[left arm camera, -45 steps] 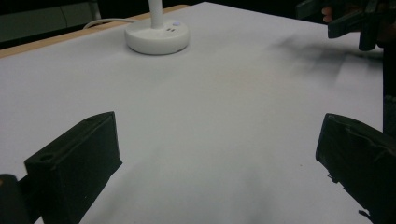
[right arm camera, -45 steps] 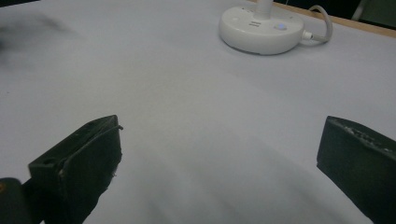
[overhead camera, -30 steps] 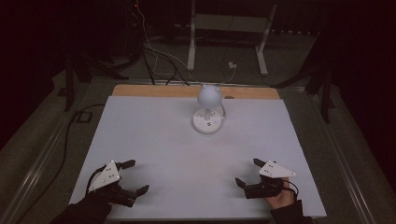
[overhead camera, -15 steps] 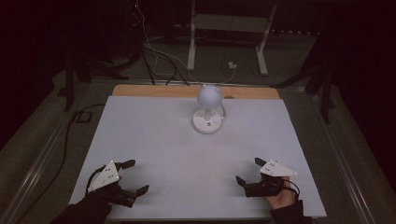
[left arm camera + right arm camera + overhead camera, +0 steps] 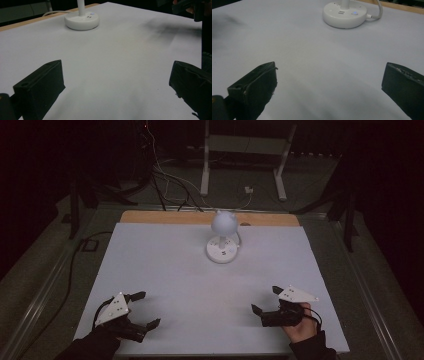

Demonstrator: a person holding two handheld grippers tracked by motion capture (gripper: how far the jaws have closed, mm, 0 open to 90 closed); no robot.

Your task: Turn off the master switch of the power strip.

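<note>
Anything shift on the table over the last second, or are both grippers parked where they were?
Nothing has visibly changed. The left gripper and the right gripper sit at the near edge of the table as before, both open and empty. The white desk lamp stands at the far middle, untouched.

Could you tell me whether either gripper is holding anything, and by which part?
Nothing is held: left gripper and right gripper are open, apart from the white round-based desk lamp.
</note>
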